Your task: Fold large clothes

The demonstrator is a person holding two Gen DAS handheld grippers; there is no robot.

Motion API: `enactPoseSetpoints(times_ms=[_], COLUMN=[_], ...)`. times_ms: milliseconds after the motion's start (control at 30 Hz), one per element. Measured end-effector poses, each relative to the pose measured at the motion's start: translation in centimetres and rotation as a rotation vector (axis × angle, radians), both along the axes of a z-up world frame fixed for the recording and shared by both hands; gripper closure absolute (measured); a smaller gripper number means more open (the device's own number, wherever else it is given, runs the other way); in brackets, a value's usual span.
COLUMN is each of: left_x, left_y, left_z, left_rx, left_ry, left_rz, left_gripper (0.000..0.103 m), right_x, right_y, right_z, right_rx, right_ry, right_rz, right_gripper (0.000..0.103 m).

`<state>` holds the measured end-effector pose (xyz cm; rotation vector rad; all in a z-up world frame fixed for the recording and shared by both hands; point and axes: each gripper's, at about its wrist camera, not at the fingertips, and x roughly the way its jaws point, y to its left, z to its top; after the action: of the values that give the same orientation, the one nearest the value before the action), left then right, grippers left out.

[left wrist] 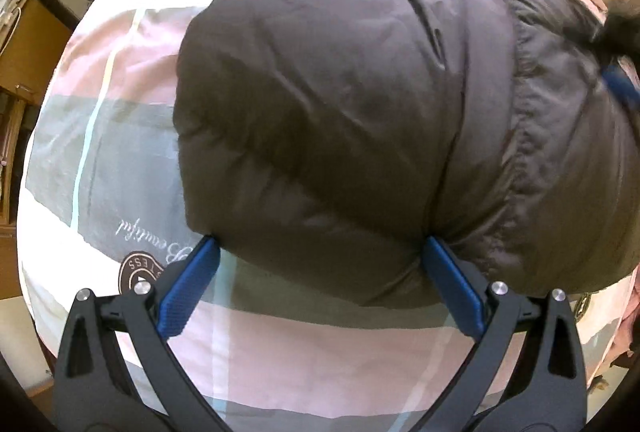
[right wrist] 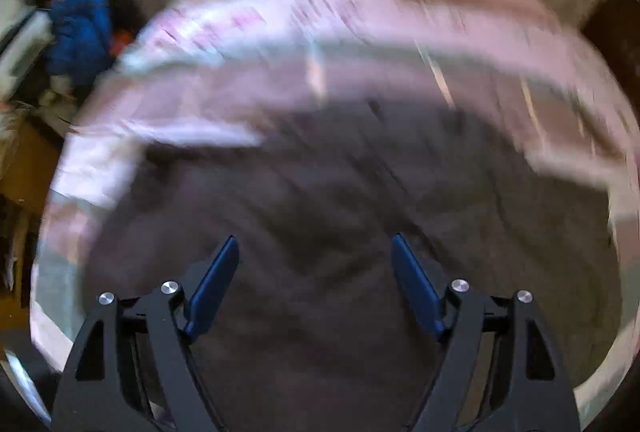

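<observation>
A bulky dark grey padded jacket (left wrist: 380,119) lies on a pink-and-grey striped bedsheet (left wrist: 120,159). The left gripper (left wrist: 320,252), jaws apart, straddles its hem at twelve o'clock; the jacket runs toward one o'clock. The right gripper (right wrist: 314,246) hovers above, jaws apart, empty.

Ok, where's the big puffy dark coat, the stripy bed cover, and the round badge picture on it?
Puffy dark coat (left wrist: 360,103), left wrist view, middle of its padded top.
Stripy bed cover (left wrist: 320,344), left wrist view, pink stripe between the claw fingers.
Round badge picture (left wrist: 138,270), left wrist view, its brown circle.
</observation>
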<state>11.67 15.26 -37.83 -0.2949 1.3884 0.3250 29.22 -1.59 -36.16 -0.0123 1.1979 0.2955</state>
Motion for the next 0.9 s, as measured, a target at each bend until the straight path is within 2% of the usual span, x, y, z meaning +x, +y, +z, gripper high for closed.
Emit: enactPoseSetpoints(times_ms=[33, 67, 133, 200, 233, 333, 367, 433, 533, 633, 700, 767, 900], left_x=[0.3, 0.5, 0.9, 1.3, 1.5, 2.4, 2.3, 1.8, 1.5, 2.5, 3.0, 3.3, 4.0], left_y=[-0.3, -0.3, -0.9, -1.4, -1.7, -2.4, -3.4, -3.9, -4.8, -6.1, -5.6, -5.4, -5.0], left_z=[-0.1, -0.1, -0.3, -0.3, -0.2, 0.5, 1.2, 3.0, 5.1, 5.5, 4.6, 3.6, 3.0], left_rx=[-0.008, -0.013, 0.001, 0.021, 0.028, 0.052, 0.054, 0.048, 0.068, 0.098, 0.112, 0.093, 0.102], left_ry=[-0.007, -0.012, -0.005, 0.002, 0.003, 0.009, 0.003, -0.047, -0.099, -0.105, -0.061, -0.041, -0.049], left_rz=[-0.001, -0.002, -0.015, -0.023, -0.026, -0.026, -0.022, -0.007, -0.006, -0.046, -0.069, -0.069, -0.075], left_gripper=[0.002, 0.002, 0.002, 0.002, 0.002, 0.002, 0.002, 0.002, 0.002, 0.002, 0.002, 0.002, 0.002], right_x=[0.9, 1.4, 2.6, 4.2, 4.9, 6.9, 6.6, 4.4, 1.1, -0.2, 0.3, 2.0, 6.4], right_y=[-0.9, -0.9, 0.9, 3.0, 3.4, 1.5, 0.4, -2.5, -6.3, -9.3, -10.2, -10.1, -8.6], right_z=[-1.3, -1.6, -1.7, -1.7, -1.8, -0.5, 0.5, 3.5, 5.3, 3.7, 1.6, -0.8, -2.8], right_rx=[0.052, 0.053, -0.024, -0.120, -0.140, -0.075, -0.032, 0.055, 0.044, 0.028, -0.006, -0.048, -0.109], right_ry=[0.006, -0.005, -0.065, -0.117, -0.125, -0.119, -0.127, -0.182, -0.212, -0.149, -0.093, -0.051, -0.069], right_rz=[-0.032, -0.044, -0.023, 0.020, 0.029, -0.017, -0.036, -0.068, -0.096, -0.136, -0.151, -0.151, -0.162], right_gripper=[0.024, 0.023, 0.018, 0.007, 0.006, 0.008, 0.017, 0.018, 0.018, 0.018, 0.019, 0.019, 0.005])
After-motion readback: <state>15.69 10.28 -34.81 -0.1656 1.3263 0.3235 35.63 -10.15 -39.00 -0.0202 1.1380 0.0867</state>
